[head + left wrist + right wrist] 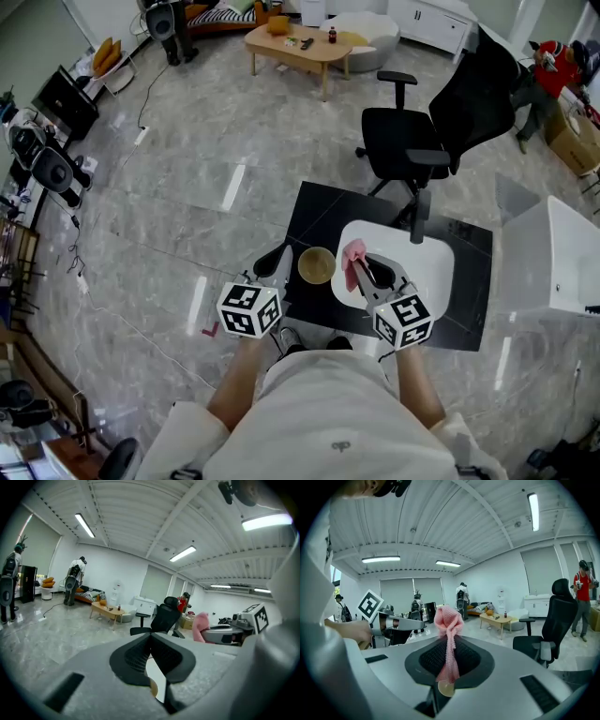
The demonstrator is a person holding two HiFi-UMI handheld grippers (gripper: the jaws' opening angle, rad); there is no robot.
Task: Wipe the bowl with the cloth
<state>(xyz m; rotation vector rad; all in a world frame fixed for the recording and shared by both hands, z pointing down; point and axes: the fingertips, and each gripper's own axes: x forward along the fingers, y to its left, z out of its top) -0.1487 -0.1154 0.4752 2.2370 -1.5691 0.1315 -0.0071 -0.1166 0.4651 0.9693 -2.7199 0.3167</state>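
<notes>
Hard-to-see stuff first. The left gripper (151,639) has its jaws shut tight, and its own view mostly just shows the two dark pads meeting. Only a thin tan sliver peeks out low between them, so the actual pinch point is tucked out of sight. From the head view the bowl (317,265) sits right against that gripper's tip. It's just off the left edge of the table (427,272), not resting on it, so it reads as held by the rim.

The table's near edge is covered by the right gripper (449,646) and its marker cube. The mat (319,211) under the table only shows around the table's sides.

The right gripper's jaws are clamped on the cloth (447,620), so you can't see the inner faces of the pads, just pink fabric running down the gap.

Orientation: the bowl's mouth faces up, and the head view looks straight down into it. It's round, so there's no real long axis.

The cloth is bunched into a strip lying along the jaw line. A knotted wad pokes out past the tips and a thinner tail trails back between the pads. In the head view that wad sits over the table's left edge, just beside the bowl, and I can't tell if they touch.

The chair (412,131) is on the far side of the table.
</notes>
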